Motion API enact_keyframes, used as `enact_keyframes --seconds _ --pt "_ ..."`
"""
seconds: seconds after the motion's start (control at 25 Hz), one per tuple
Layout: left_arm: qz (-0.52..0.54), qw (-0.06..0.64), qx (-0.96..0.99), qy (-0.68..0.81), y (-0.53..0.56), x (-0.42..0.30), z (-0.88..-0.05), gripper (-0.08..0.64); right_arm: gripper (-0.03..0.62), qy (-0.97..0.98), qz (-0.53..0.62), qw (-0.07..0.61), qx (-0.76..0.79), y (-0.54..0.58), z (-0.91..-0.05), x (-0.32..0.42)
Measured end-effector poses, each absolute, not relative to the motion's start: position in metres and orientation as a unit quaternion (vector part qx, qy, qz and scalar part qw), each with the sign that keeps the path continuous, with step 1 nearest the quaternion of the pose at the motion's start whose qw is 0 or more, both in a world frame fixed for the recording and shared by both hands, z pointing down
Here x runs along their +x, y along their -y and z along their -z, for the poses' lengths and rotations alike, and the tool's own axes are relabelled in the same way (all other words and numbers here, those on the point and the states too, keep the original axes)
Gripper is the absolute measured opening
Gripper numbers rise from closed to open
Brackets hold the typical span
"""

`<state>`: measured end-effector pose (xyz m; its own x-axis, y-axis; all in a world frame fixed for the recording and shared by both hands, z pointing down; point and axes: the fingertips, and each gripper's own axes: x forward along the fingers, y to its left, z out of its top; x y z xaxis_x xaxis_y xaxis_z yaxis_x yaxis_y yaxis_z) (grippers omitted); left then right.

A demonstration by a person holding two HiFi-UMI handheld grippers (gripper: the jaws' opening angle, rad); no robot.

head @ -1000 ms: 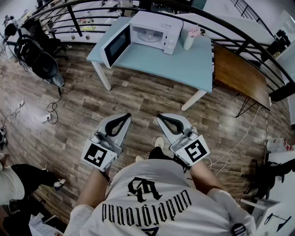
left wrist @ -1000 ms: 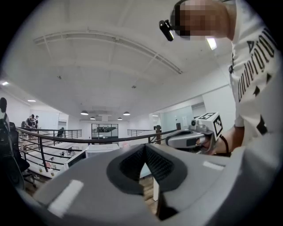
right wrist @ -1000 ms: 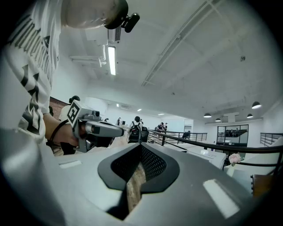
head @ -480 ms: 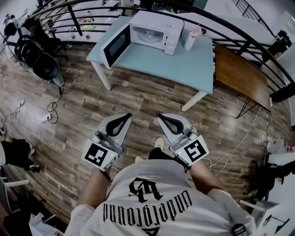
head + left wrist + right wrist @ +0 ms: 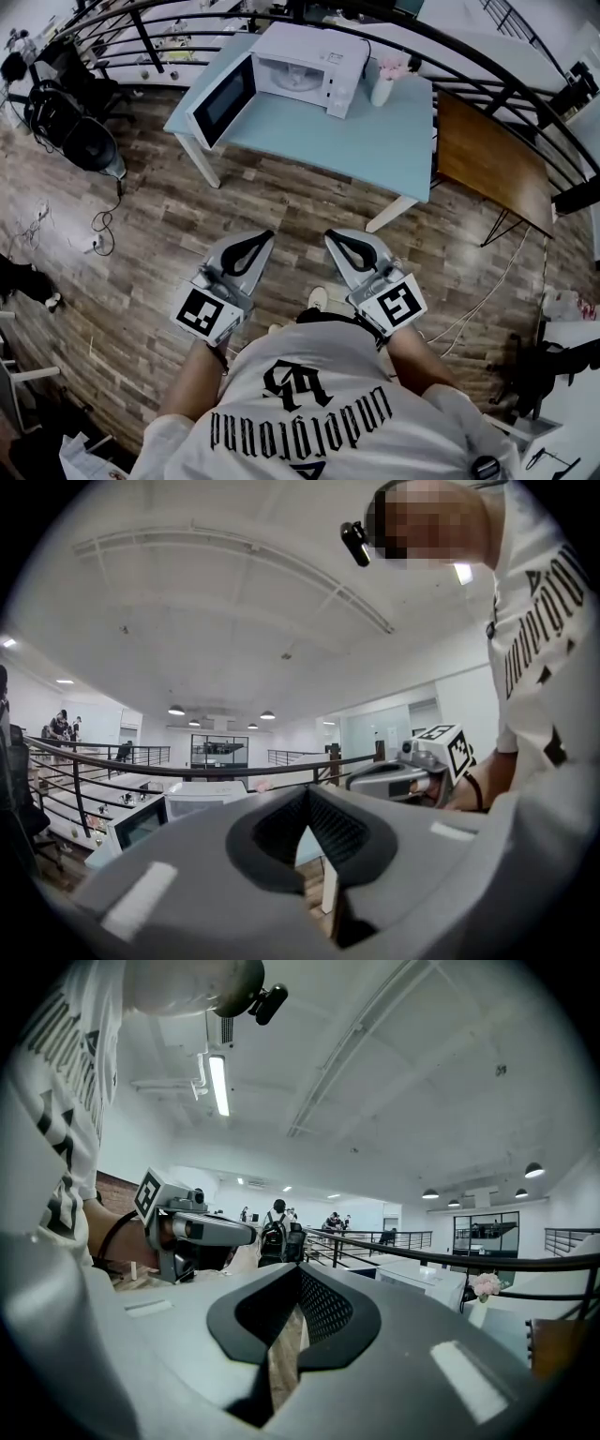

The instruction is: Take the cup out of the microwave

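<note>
Pale blue bench (image 5: pixel 375 141) carries a white microwave (image 5: pixel 309 52) near its far edge, with the door (image 5: pixel 220 98) swung wide open. The cup inside cannot be made out. Well short of the bench, above the wood-plank floor (image 5: pixel 141 234), a person holds the left tongs (image 5: pixel 263 235) and right tongs (image 5: pixel 330 233) level, both closed and empty.

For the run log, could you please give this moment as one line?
left gripper: shut, empty; right gripper: shut, empty; microwave: door open; cup: not seen
</note>
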<state>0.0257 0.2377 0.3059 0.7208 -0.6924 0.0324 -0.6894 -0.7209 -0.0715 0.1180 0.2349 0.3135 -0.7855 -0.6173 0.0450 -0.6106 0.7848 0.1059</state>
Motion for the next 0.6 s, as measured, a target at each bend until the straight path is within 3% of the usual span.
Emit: enact_keyframes --seconds 0.6 --pt "0.037 0.029 -0.914 -0.404 -0.151 0.094 -0.309 0.049 0.005 0.955 0.035 0.033 0.292 -0.149 -0.312 0.185"
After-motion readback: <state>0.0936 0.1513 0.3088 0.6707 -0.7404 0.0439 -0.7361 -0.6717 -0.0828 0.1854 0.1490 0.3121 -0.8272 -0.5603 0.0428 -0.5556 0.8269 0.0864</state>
